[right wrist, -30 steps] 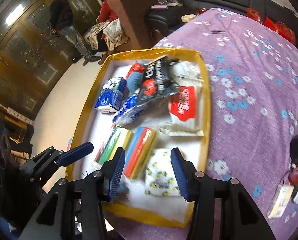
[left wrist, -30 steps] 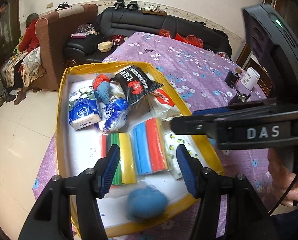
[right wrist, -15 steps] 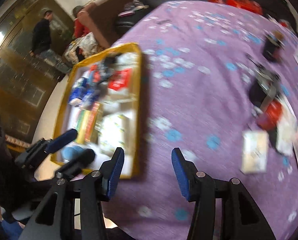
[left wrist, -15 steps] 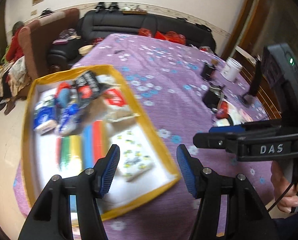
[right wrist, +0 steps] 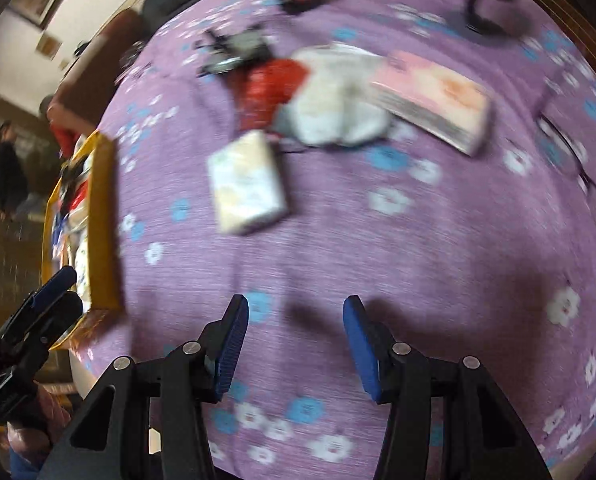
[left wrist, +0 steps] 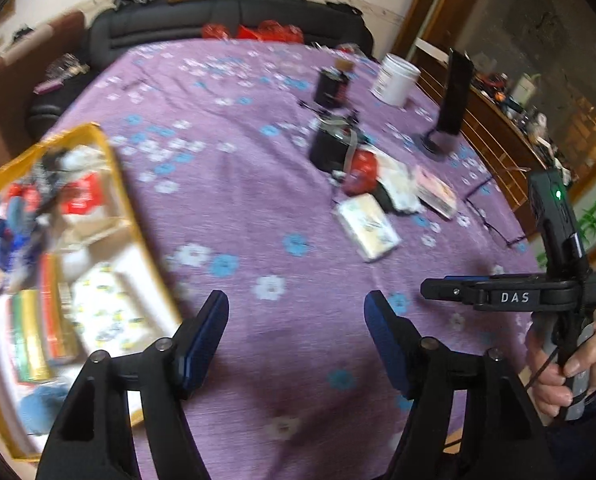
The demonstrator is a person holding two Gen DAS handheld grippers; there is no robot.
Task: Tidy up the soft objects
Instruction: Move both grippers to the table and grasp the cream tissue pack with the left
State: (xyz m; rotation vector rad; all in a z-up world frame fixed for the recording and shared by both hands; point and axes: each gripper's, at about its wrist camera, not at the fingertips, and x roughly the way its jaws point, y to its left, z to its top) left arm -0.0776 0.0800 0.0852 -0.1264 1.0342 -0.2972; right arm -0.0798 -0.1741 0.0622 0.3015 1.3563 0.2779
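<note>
2 tissue packs [right wrist: 248,182] [right wrist: 431,98], 1 red bag [right wrist: 272,84], 1 yellow-rimmed box [left wrist: 146,248]

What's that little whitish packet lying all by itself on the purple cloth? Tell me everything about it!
The whitish packet is a small, flat, rectangular pack, cream-white with a faint pale pattern, seemingly wrapped in soft shiny plastic. It lies flat and slanted on the purple flowered tablecloth, outside the yellow box. It sits just in front of a red item and a white crumpled bundle; blur hides whether they touch. No gripper is on it.
</note>
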